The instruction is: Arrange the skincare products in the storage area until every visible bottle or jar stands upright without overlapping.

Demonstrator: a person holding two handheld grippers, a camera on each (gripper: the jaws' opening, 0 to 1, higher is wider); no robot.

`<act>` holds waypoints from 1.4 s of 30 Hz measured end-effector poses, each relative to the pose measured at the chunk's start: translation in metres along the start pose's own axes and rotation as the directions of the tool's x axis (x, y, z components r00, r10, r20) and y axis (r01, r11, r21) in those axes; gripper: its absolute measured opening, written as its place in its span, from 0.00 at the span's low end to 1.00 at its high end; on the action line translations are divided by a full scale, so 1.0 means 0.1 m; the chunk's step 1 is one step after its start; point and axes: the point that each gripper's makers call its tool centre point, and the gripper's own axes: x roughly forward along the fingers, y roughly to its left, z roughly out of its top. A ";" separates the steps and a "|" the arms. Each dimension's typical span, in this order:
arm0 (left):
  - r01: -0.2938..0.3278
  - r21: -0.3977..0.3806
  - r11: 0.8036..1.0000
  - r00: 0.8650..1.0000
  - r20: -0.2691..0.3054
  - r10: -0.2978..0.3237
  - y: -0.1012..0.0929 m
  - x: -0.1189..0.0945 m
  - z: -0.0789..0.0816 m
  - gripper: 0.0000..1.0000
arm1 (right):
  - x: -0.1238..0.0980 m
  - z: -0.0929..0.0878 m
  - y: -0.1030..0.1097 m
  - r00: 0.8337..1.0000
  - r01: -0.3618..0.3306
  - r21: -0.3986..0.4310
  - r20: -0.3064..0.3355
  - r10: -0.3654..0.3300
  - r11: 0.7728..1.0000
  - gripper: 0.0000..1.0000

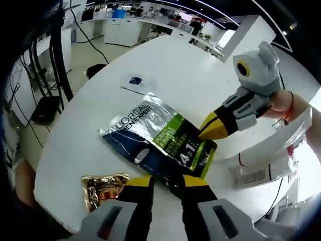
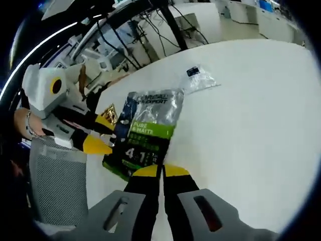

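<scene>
A silver, blue and green L'Oreal Men Expert pouch (image 1: 150, 133) (image 2: 148, 125) lies flat on the white round table (image 1: 190, 70). My right gripper (image 2: 161, 173) is shut on its green end; in the left gripper view it comes in from the right (image 1: 208, 131) and pinches that edge. My left gripper (image 1: 167, 183) stands open, with the pouch's near edge between its yellow tips. It enters the right gripper view from the left (image 2: 100, 133), jaws apart at the pouch's side. A small gold sachet (image 1: 105, 187) (image 2: 109, 113) lies beside the pouch.
A small clear sachet with a blue label (image 1: 136, 83) (image 2: 198, 77) lies farther out on the table. A grey mesh basket (image 2: 57, 183) stands close to the left gripper. A pale container with labels (image 1: 263, 163) sits at the table's edge. Office desks and cables surround the table.
</scene>
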 end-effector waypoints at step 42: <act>-0.168 0.231 0.958 0.843 0.537 0.018 -0.24 -0.81 1.07 0.00 | -1.20 0.72 0.48 0.897 0.337 0.143 0.253 -0.363 0.931 0.00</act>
